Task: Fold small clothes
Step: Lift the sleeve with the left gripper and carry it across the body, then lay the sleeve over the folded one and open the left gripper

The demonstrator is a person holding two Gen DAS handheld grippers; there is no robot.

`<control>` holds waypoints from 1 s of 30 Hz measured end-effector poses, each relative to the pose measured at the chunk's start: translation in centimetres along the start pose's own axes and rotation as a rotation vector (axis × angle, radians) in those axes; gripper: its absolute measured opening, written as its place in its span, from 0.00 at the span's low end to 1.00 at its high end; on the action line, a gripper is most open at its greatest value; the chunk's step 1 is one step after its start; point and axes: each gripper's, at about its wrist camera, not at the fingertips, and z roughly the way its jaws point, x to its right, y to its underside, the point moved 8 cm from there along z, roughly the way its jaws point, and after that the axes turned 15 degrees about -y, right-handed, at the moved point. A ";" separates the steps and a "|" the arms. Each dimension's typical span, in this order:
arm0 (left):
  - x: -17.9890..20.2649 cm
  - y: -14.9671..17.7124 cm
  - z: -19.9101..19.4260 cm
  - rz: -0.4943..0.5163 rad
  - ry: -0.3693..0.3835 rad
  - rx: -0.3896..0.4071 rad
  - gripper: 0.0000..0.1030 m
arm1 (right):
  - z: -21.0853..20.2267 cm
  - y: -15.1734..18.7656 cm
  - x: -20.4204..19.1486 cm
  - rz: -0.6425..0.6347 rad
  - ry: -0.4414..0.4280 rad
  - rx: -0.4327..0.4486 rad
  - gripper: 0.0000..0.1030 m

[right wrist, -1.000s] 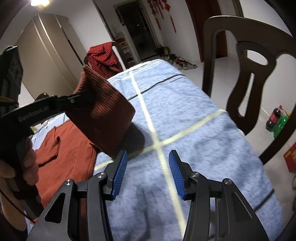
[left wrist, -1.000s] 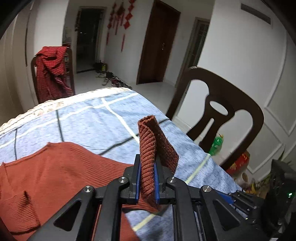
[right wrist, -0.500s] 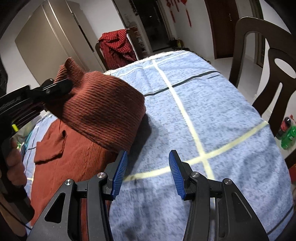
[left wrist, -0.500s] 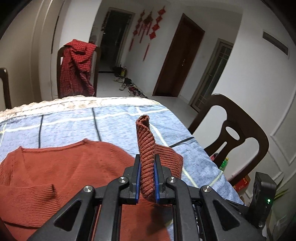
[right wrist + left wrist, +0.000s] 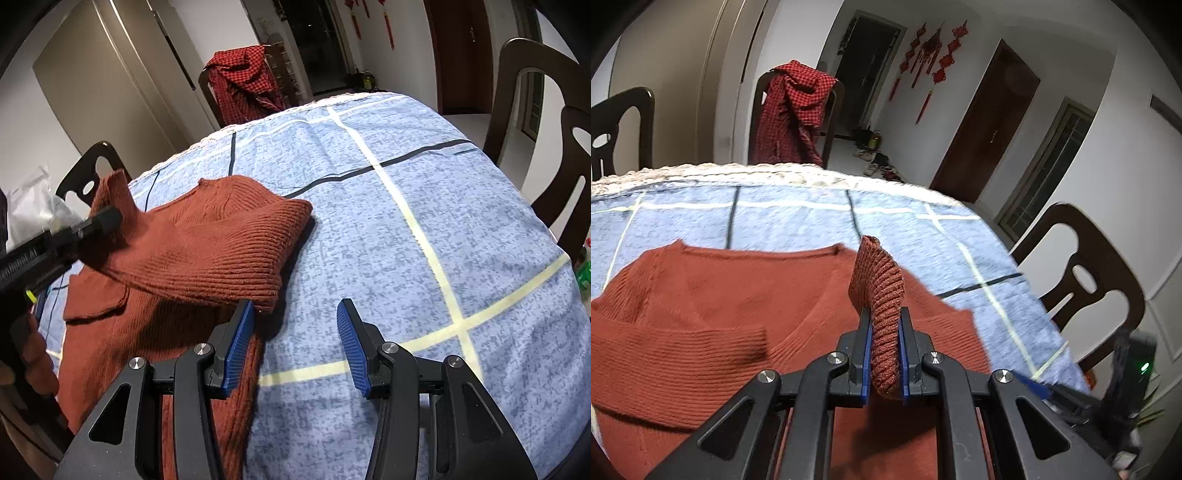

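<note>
Blue checked tablecloth (image 5: pixel 424 229) under a rust sweater (image 5: pixel 701 332), left tongs (image 5: pixel 884 354) pinching it, right tongs (image 5: pixel 295 343) wide.

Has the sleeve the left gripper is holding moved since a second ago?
Yes. The sleeve, pinched in the left gripper, has swung from beside the yellow stripe across onto the sweater body, away from the stripe.

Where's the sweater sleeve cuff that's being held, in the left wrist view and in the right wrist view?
Left wrist view: the sleeve cuff stands at lower centre, pinched in the left gripper.
Right wrist view: the cuff is at the left edge, sticking up above the left gripper's tip.
Shared landmark: the red checked garment draped on the far chair, top left of centre in both views.
</note>
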 end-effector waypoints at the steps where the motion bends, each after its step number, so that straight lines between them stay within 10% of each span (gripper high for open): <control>1: -0.2 0.4 0.3 0.006 -0.010 -0.008 0.13 | 0.0 0.0 -0.1 0.000 0.001 -0.001 0.46; 19: -5.1 2.9 1.4 -0.102 -0.060 -0.070 0.15 | 1.1 0.6 -1.5 -0.034 0.019 -0.025 0.46; 30: -7.7 3.6 1.1 -0.143 -0.090 -0.084 0.37 | 1.5 0.9 -2.2 -0.055 0.027 -0.035 0.46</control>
